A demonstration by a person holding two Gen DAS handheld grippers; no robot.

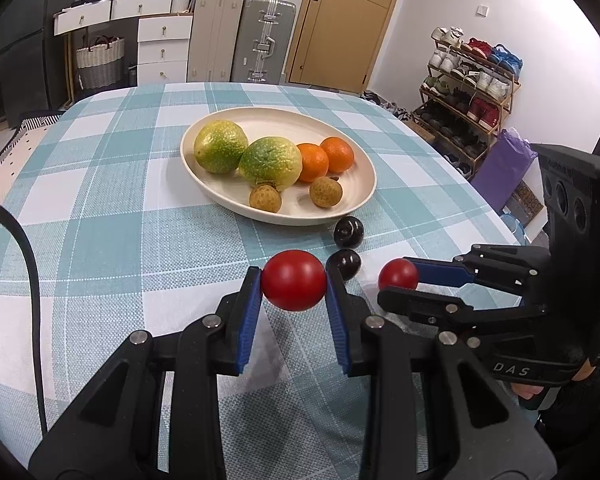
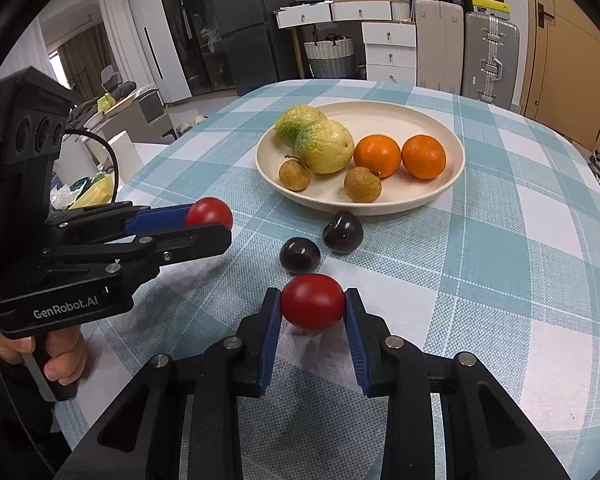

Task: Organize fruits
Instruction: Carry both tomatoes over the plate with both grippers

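Your left gripper has its jaws clenched on a red tomato, the blue pads pressing on both of its sides; the fruit sits at the very tips, clear of the cloth. From the right wrist view that same gripper reaches in from the left edge, tilted down toward the tabletop, with your hand wrapped round its grip below.

Your right gripper is likewise closed on a second red tomato, a pad touching each flank, the jaws narrow and only as wide as the fruit. It rests at or just above the checked cloth; you cannot tell which. In the left wrist view this gripper comes in from the right, pointing leftward and down, its tomato at the tip.

Two dark plums lie on the tabletop just beyond the jaws, close together, between them and the cream plate. The nearer plum is just beside the right-hand tomato.

On the plate lie two green-yellow fruits, touching, two oranges side by side, and two small brown longans at the near rim.
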